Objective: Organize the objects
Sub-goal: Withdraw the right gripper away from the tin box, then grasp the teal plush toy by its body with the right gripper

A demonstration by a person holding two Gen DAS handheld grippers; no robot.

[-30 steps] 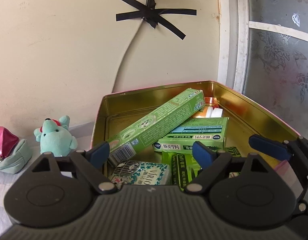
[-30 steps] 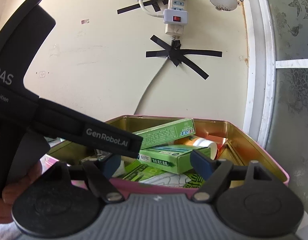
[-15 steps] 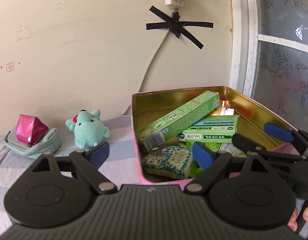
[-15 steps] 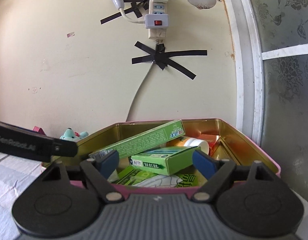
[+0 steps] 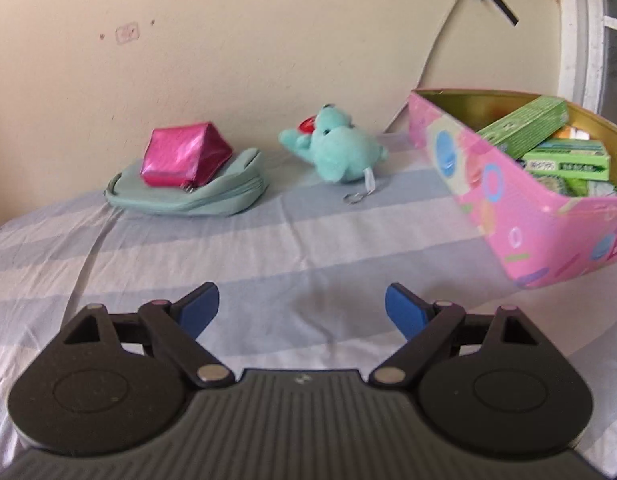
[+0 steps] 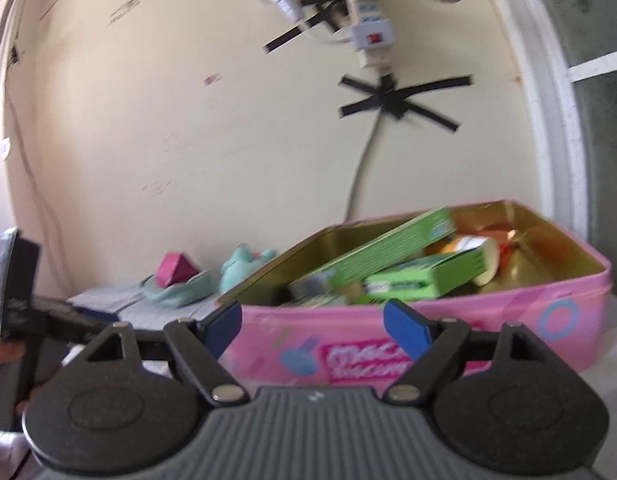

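A pink tin box (image 5: pixel 520 216) with a gold inside stands at the right, holding several green cartons (image 5: pixel 524 128); it also shows in the right wrist view (image 6: pixel 508 320), close in front. A teal plush toy (image 5: pixel 336 148), a teal pouch (image 5: pixel 188 194) and a shiny magenta pouch (image 5: pixel 184 154) on top of it lie on the striped cloth by the wall. My left gripper (image 5: pixel 302 314) is open and empty, low over the cloth, left of the box. My right gripper (image 6: pixel 314 326) is open and empty, just before the box's front wall.
The striped cloth (image 5: pixel 268 256) covers the surface up to the cream wall (image 5: pixel 228 40). A cable and black tape run down the wall (image 6: pixel 388 100) under a power strip (image 6: pixel 368 36). A window frame (image 6: pixel 556 120) stands at the right. The left gripper's body shows at the left in the right wrist view (image 6: pixel 20 320).
My left gripper has pulled back out of the box and swung left and down over the cloth. My right gripper has drawn back and lowered to the box's front wall. Both stay open.
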